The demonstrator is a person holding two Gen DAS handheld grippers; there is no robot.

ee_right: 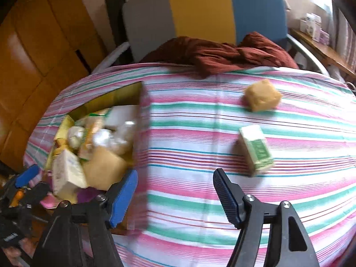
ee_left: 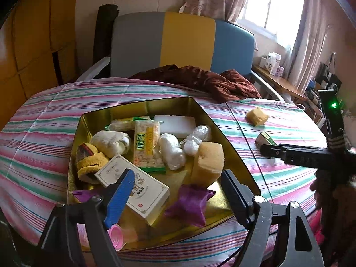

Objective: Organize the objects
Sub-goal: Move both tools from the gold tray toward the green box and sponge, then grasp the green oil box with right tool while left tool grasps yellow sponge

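A striped cloth (ee_left: 55, 115) in pink, green and white covers the surface. Behind it stands a grey, yellow and blue headboard (ee_left: 184, 42), with wooden cabinets (ee_left: 33, 33) in the upper left and a curtained window (ee_left: 273, 2) in the upper right. A brown garment (ee_left: 211, 80) lies crumpled at the cloth's far edge.

A gold tin (ee_left: 138, 105) sits centre-left in the left wrist view, crowded with a white box (ee_left: 142, 189), snack packs, wrapped bundles, a sponge (ee_left: 208, 162) and a purple pouch (ee_left: 189, 202).

To the right of the tin the cloth is mostly bare. There a second sponge (ee_right: 262, 95) lies in the upper right and a green carton (ee_right: 255, 150) lies nearer, well apart from the tin.

The left gripper (ee_left: 175, 195) hangs over the tin's near corner, jaws apart and empty. The right gripper (ee_right: 175, 200) hovers over bare cloth, jaws spread, holding nothing, the carton just beyond its right finger.
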